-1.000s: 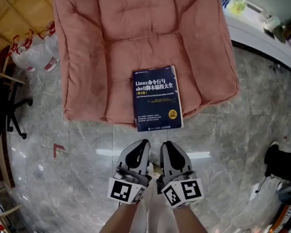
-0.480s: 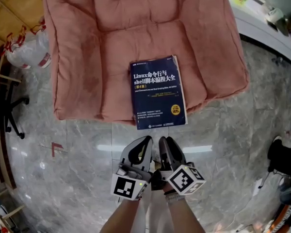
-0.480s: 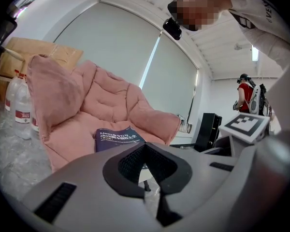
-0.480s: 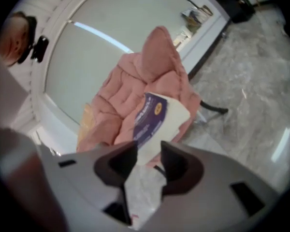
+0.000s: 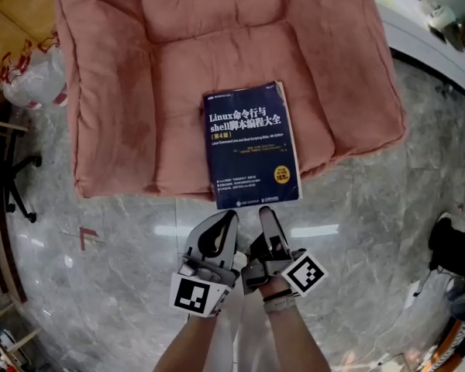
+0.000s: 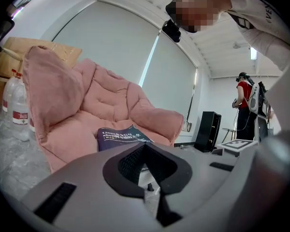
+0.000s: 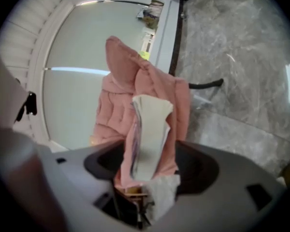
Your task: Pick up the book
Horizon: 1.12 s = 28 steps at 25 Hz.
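A dark blue book point(image 5: 252, 146) with white print lies face up on the pink seat cushion point(image 5: 139, 91), its near edge overhanging the cushion's front. Both grippers hover over the marble floor just short of that edge. My left gripper point(image 5: 226, 222) is shut and empty; in its own view the book point(image 6: 118, 137) lies ahead and to the left of its jaws point(image 6: 145, 146). My right gripper point(image 5: 266, 217) is rolled onto its side and its jaws are opening. The book's white page edge point(image 7: 150, 134) stands upright ahead of the right gripper point(image 7: 150, 153), between its jaws and untouched.
A plastic bag of bottles point(image 5: 27, 80) sits left of the cushion, with an office chair base point(image 5: 19, 184) below it. A white counter point(image 5: 434, 37) curves along the upper right. A dark shoe point(image 5: 453, 254) is at the right. Another person point(image 6: 244, 105) stands far off.
Both grippers have sunk closer to the book's near edge. The right gripper has rolled onto its side. The book lies where it was.
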Tool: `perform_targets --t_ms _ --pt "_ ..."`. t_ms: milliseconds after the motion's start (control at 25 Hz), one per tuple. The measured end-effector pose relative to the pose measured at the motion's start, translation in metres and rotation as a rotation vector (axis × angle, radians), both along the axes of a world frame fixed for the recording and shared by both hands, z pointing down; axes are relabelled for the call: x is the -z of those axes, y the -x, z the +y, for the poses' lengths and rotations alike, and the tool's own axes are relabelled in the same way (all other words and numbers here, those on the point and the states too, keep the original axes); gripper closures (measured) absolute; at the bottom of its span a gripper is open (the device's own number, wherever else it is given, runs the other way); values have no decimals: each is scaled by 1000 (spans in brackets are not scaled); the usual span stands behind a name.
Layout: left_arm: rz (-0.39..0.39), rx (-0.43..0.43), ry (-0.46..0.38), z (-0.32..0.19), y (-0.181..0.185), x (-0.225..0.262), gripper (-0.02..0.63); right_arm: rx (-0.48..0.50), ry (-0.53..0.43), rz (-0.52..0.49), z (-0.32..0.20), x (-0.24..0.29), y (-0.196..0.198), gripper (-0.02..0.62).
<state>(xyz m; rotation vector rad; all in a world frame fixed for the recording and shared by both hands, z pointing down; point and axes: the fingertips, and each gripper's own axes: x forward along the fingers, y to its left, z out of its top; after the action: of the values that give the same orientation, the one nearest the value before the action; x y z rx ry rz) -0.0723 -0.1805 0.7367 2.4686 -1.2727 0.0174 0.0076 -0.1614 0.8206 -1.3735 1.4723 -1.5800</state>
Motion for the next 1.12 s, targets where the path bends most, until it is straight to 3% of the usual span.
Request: perform_targets --t_ms 160,640,1120 --pt "-4 -14 21 -2 -2 -4 590 19 -35 -10 -11 2 7 273" --pt "-3 -9 47 -29 3 -11 590 -2 -1 -78 -42 -16 11 251" --pt "20 -1 71 -47 9 -15 591 73 -51 -123 -60 -19 25 255"
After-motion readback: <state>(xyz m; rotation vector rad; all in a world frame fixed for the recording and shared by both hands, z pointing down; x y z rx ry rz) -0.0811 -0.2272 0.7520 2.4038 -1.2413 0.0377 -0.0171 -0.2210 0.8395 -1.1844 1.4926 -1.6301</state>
